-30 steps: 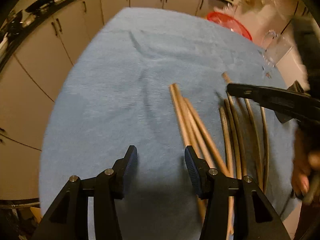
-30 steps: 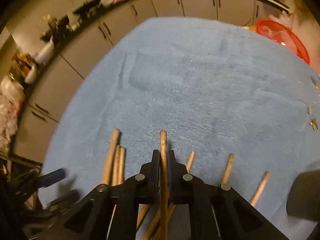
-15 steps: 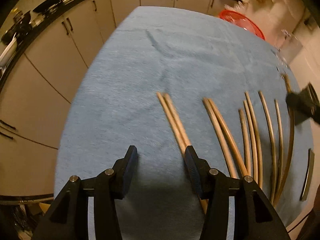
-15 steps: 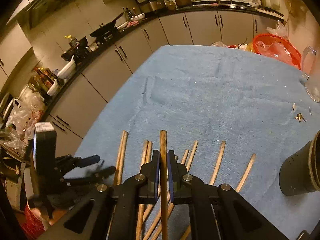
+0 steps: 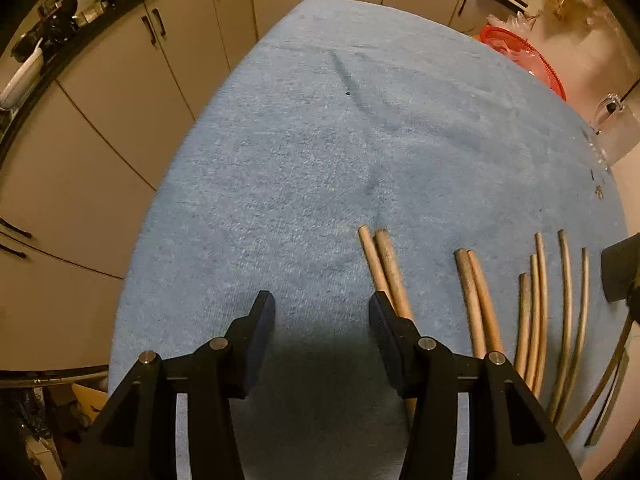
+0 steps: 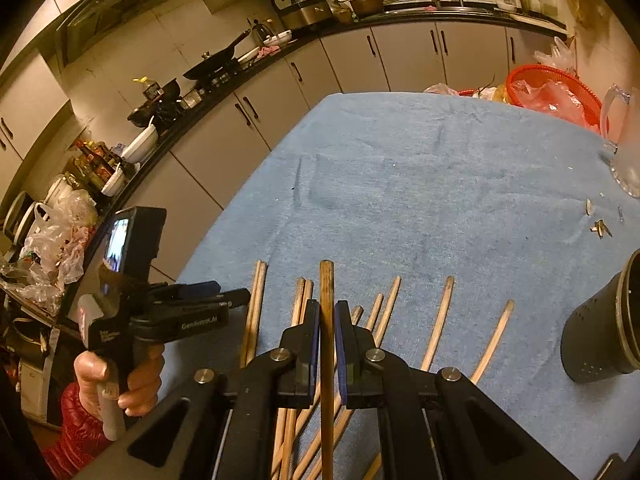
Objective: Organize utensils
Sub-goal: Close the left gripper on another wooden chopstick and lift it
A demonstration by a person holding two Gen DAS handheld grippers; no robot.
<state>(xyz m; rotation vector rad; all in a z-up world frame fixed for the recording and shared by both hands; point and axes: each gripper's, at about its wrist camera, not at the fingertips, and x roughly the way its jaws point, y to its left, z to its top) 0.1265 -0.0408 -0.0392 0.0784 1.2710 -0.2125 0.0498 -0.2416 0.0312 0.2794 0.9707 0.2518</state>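
Chopsticks (image 5: 536,312) lie side by side on the blue cloth (image 5: 320,160) that covers the table, at its near right part in the left wrist view. Compared with a second ago, they now lie apart in pairs and singles rather than in a crossing heap, and the right gripper no longer reaches across them in that view. In the right wrist view the camera now takes in the far kitchen counter, the dark perforated holder (image 6: 600,332) at the right edge and the left gripper, where a second ago it showed little beyond the cloth.

One chopstick (image 6: 327,320) sits clamped in the right gripper (image 6: 327,344), whose jaws are nearly closed on its shaft. Its long axis runs straight away from the camera, with the blunt end past the jaws and above the cloth. The rest point the same way, near to far, roughly parallel, with their far ends slightly fanned.

They are slim, round, light brown sticks, some darker, and the fisheye lens bends those at the right.

The left gripper (image 5: 322,320) hangs over bare cloth, its jaws about half open with nothing between them; the nearest pair of sticks (image 5: 384,264) passes just behind its right finger. A hand (image 6: 120,380) with a red sleeve grips its handle at the table's near left edge.
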